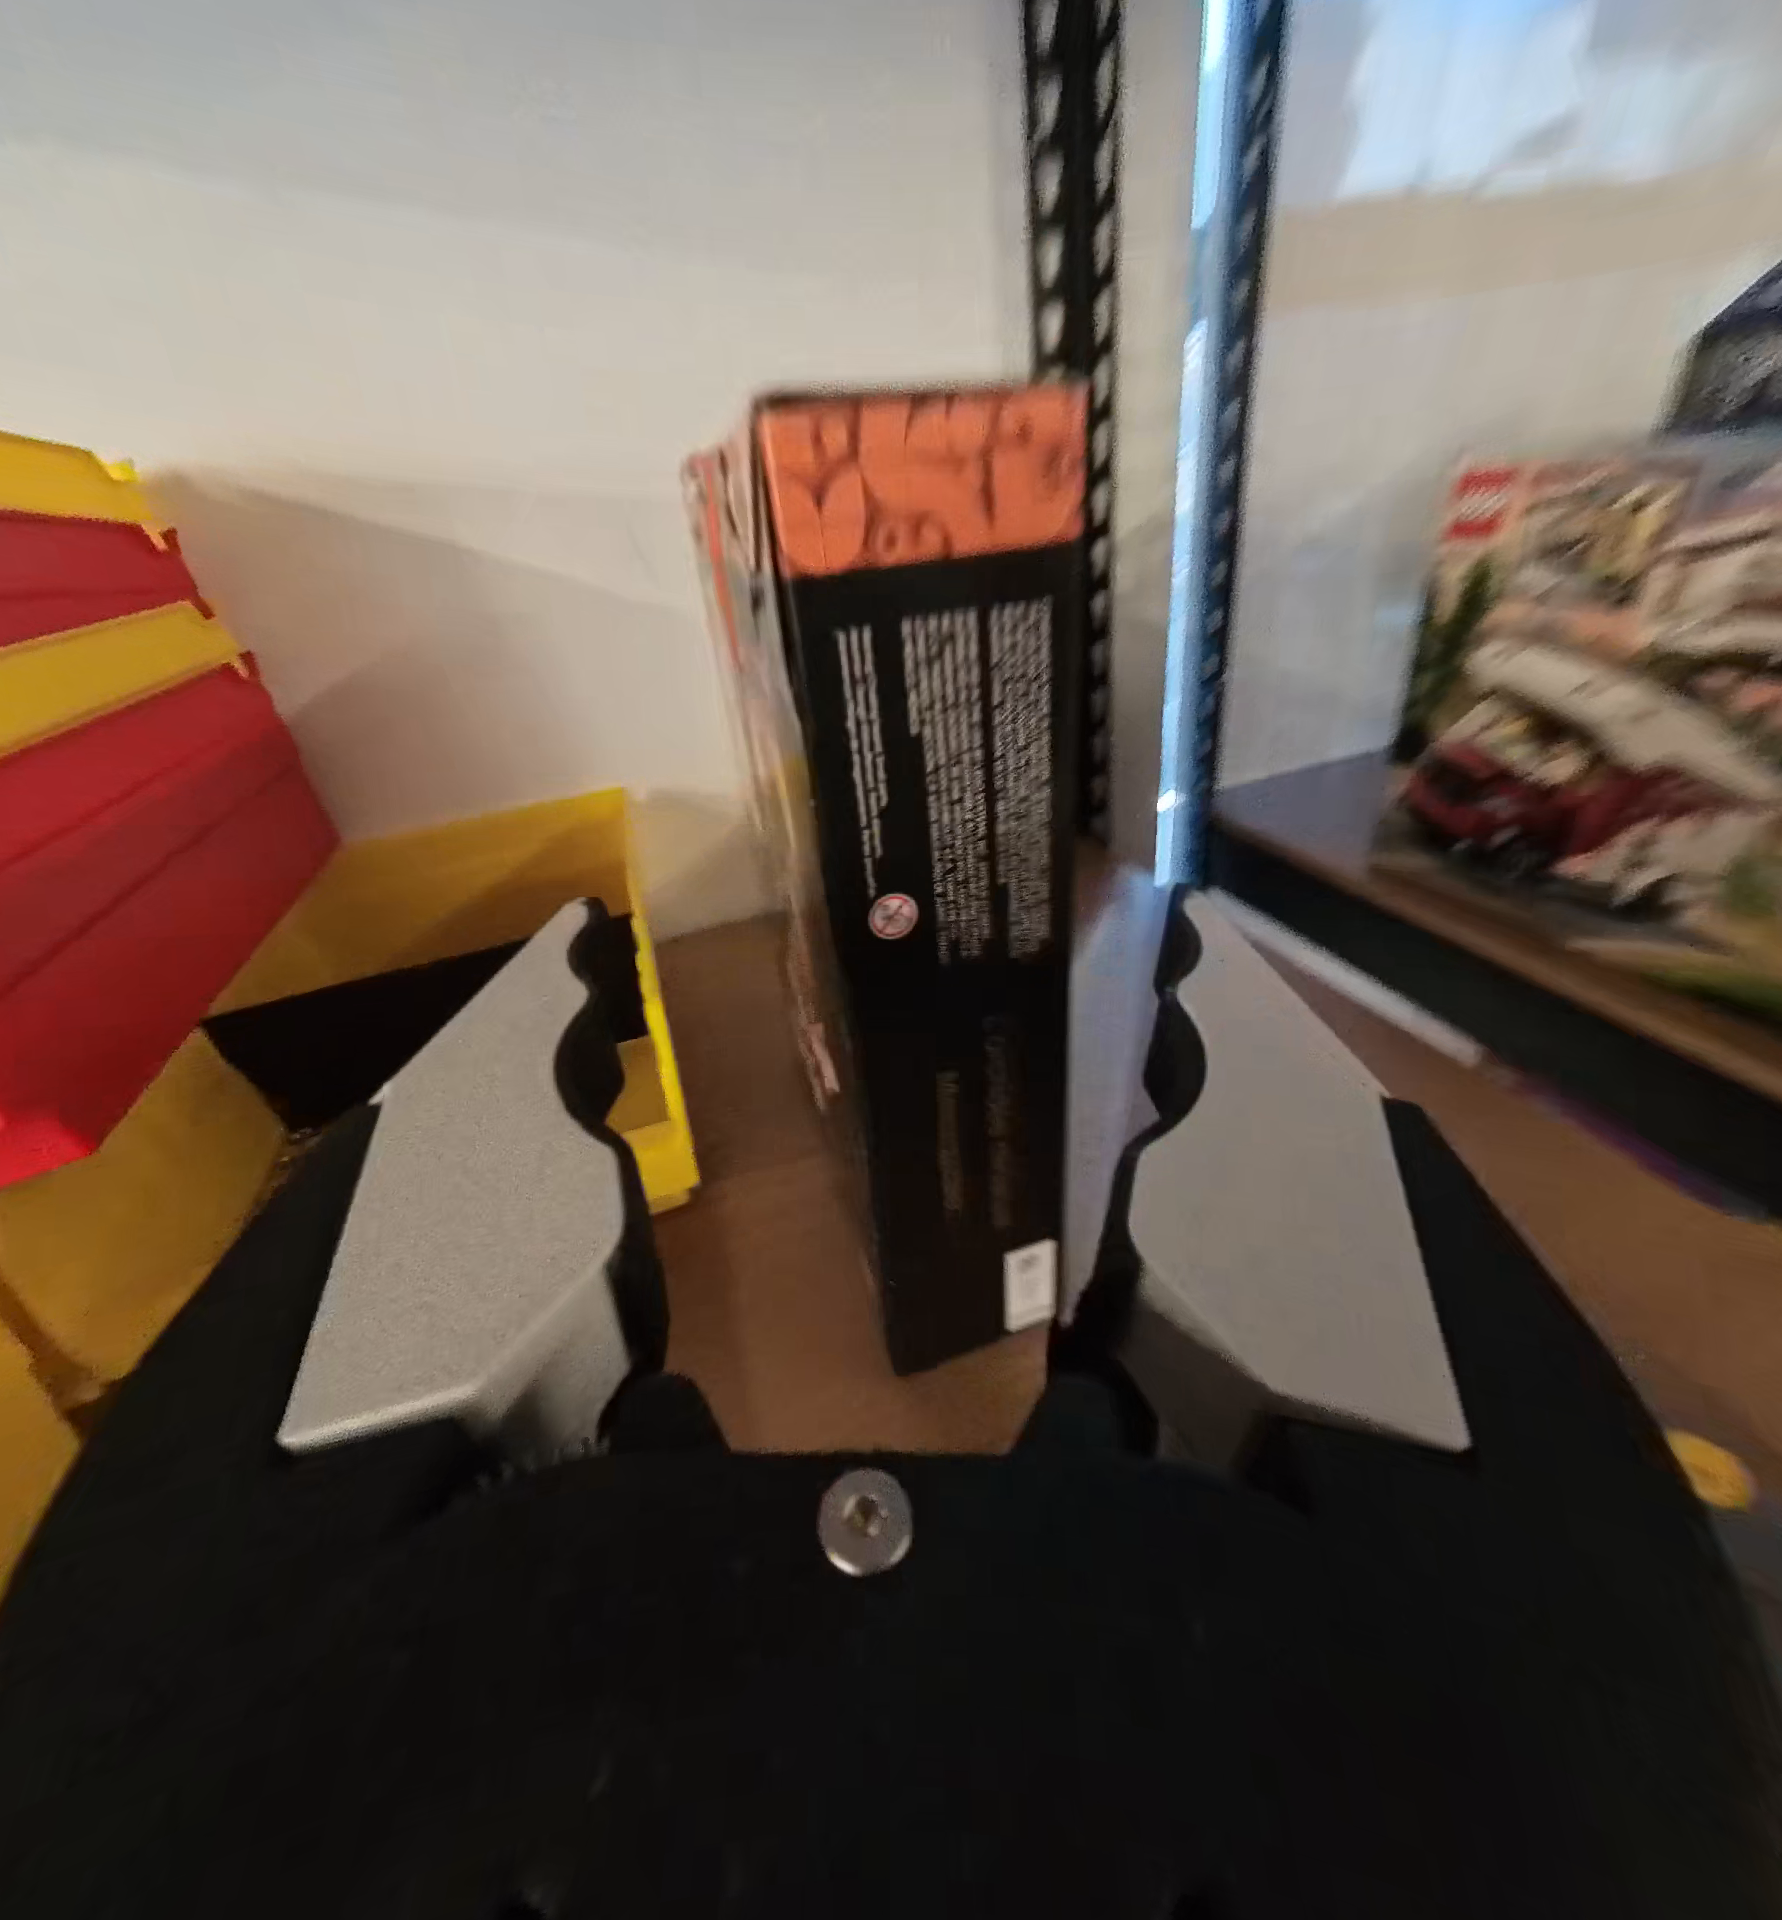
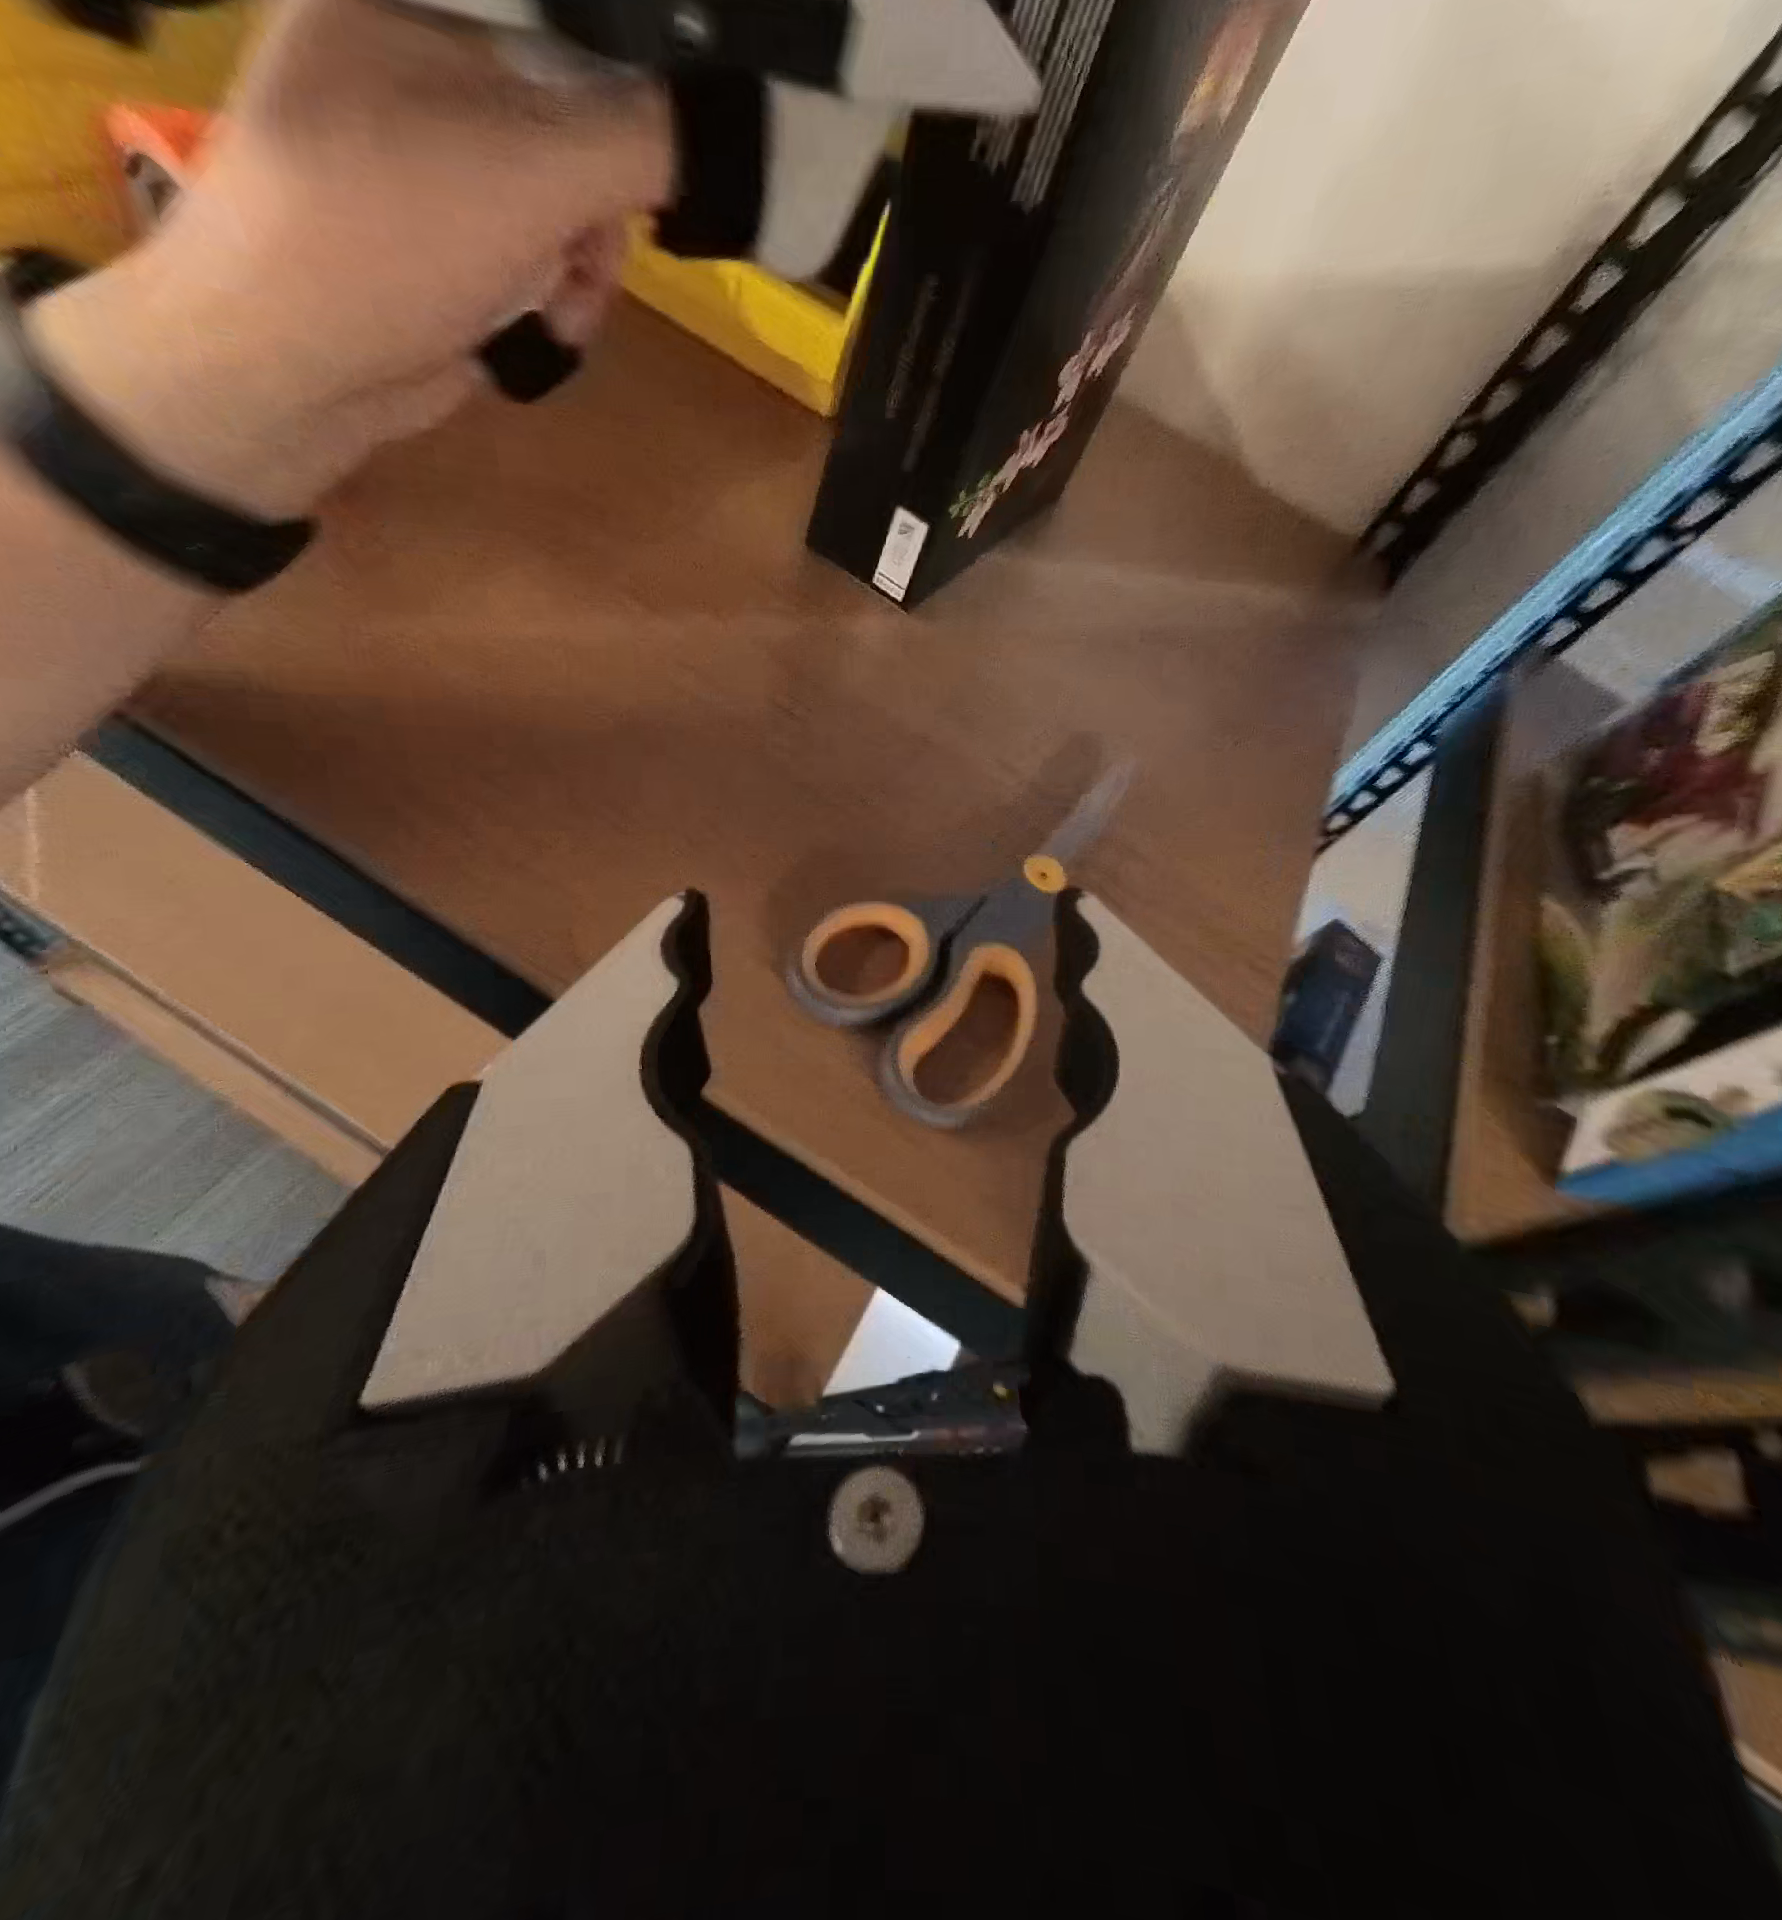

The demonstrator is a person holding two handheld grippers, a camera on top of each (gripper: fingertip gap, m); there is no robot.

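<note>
A tall black box with an orange top stands upright on the wooden shelf. My left gripper is open, its jaws on either side of the box's narrow face, not closed on it. In the right wrist view the same box stands farther back. Grey scissors with orange handles lie flat on the shelf near its front edge. My right gripper is open and empty just above the scissors' handles. A hand with a black wristband holds the left gripper at the upper left.
Red and yellow bins are stacked at the left, a yellow bin beside the box. Black slotted uprights and a blue upright separate a neighbouring shelf with colourful toy boxes. Cardboard boxes sit below.
</note>
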